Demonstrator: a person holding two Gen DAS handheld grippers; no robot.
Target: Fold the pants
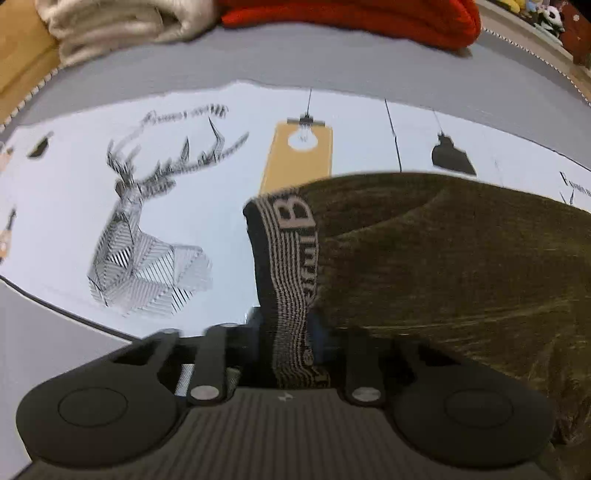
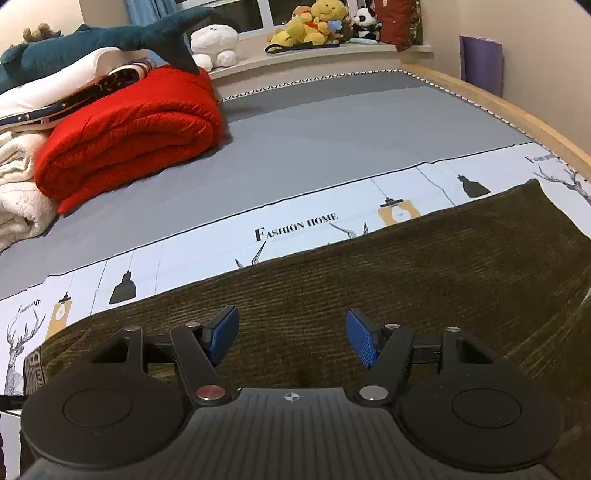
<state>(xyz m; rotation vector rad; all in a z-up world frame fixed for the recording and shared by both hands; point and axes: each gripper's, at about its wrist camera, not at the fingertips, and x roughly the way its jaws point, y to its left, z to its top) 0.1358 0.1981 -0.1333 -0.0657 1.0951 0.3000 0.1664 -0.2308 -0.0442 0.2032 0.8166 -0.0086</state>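
Note:
Dark olive corduroy pants (image 2: pixel 369 288) lie spread on the bed. In the left wrist view the pants (image 1: pixel 461 266) fill the right half, with their black and beige striped waistband (image 1: pixel 291 280) running down between the fingers. My left gripper (image 1: pixel 291 325) is shut on the waistband and holds it slightly raised. My right gripper (image 2: pixel 291 336) is open with blue pads (image 2: pixel 360 341), hovering just above the middle of the pants and holding nothing. The waistband (image 2: pixel 33 365) also shows at the far left of the right wrist view.
The bed has a grey sheet (image 2: pixel 332 140) with a white printed band (image 2: pixel 295 229) showing a deer and lamps. A folded red blanket (image 2: pixel 129 129), white bedding (image 2: pixel 18 192) and a plush shark (image 2: pixel 92 40) lie at the back left. Stuffed toys (image 2: pixel 314 22) sit on the sill. The wooden bed edge (image 2: pixel 517 114) runs along the right.

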